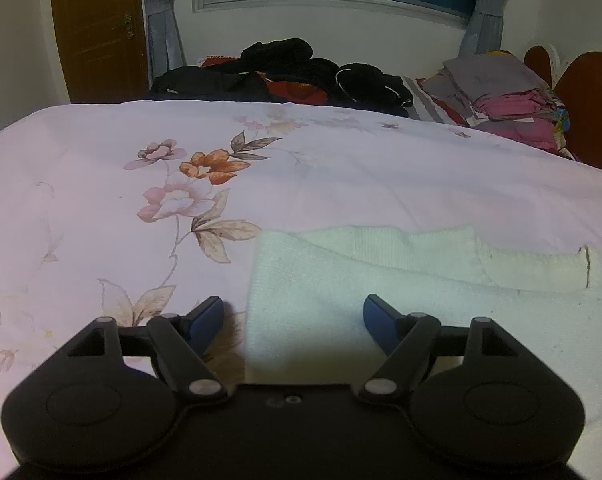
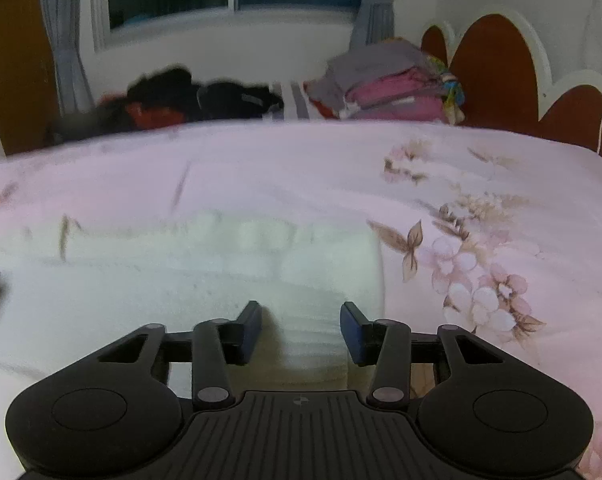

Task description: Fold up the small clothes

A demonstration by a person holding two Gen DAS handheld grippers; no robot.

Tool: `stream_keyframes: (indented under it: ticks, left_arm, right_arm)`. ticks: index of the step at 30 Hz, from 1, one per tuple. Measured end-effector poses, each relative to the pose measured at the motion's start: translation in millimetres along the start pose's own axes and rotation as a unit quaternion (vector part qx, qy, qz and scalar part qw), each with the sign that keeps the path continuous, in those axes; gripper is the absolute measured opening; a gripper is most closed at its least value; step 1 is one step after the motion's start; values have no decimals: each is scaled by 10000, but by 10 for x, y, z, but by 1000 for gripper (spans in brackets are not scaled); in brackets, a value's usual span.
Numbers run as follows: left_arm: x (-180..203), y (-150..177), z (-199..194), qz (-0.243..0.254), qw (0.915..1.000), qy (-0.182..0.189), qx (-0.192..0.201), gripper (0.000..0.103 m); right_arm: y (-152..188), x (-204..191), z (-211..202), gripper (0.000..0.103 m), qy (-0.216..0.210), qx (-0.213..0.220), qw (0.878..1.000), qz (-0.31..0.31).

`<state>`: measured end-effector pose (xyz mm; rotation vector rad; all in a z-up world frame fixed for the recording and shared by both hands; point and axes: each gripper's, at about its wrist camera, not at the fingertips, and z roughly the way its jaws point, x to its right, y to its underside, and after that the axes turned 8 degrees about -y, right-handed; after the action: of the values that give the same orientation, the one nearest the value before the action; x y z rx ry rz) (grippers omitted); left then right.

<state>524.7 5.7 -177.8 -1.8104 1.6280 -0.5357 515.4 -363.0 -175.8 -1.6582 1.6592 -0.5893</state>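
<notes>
A small white knit garment (image 1: 381, 280) lies flat on the pink floral bedspread (image 1: 341, 168). In the left wrist view its left edge runs between my fingers. My left gripper (image 1: 293, 316) is open and empty, low over that edge. In the right wrist view the same garment (image 2: 205, 276) fills the lower left, with its right edge just right of my fingers. My right gripper (image 2: 301, 322) is open and empty, low over the garment near that edge. That view is blurred.
A pile of dark clothes (image 1: 301, 72) lies at the far side of the bed. A stack of folded grey and pink cloth (image 1: 509, 96) sits at the far right by the red headboard (image 2: 497, 68). A window and curtains are behind.
</notes>
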Motion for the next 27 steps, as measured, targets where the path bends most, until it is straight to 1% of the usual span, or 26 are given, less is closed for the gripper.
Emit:
stream_keyframes:
  ticks: [3,4,6,8,9,12,16,19,21,27]
  left_arm:
    - [22,1,-76,54,9999,-69,50,72]
    - [26,10,-125,68,9999,-77,66,68]
    - [28,34,-231,105,9999,-57,125,65]
    - [29,83,-369,150,9996,-10,223,65]
    - [37,111,-432,181,9995,27,253,65]
    - [76,216,-607,253,9991,175,305,65]
    - [187,403,-722,402,9985,317,212,65]
    - [242,532,-651,542,9983,220,55,66]
    - [243,570,-618,584,9981,169,93,68]
    - [269,573,-627,598,9982,82,59,70]
  right_arm:
    - [70,-56,-40,45,-67,-93,9998,-173]
    - [108,-55,-18,45,-35,-204,9995,-219]
    - [151,-4,22,45,90,-312,9993,-188]
    - [150,48,-45,45,84,-279,9996,35]
    - [145,38,-98,45,75,-224,9997,39]
    - [170,-49,-251,45,-75,-70,9999,-106]
    - [245,-140,-329,45,-259,-118,9995,-156]
    - [341,-142,-294,45,-146,-299,9991,-257]
    - [396,-72,-253,45,-123,-430,9988,-188]
    - [408,-5,-305,45,-149,-395,9991,-65]
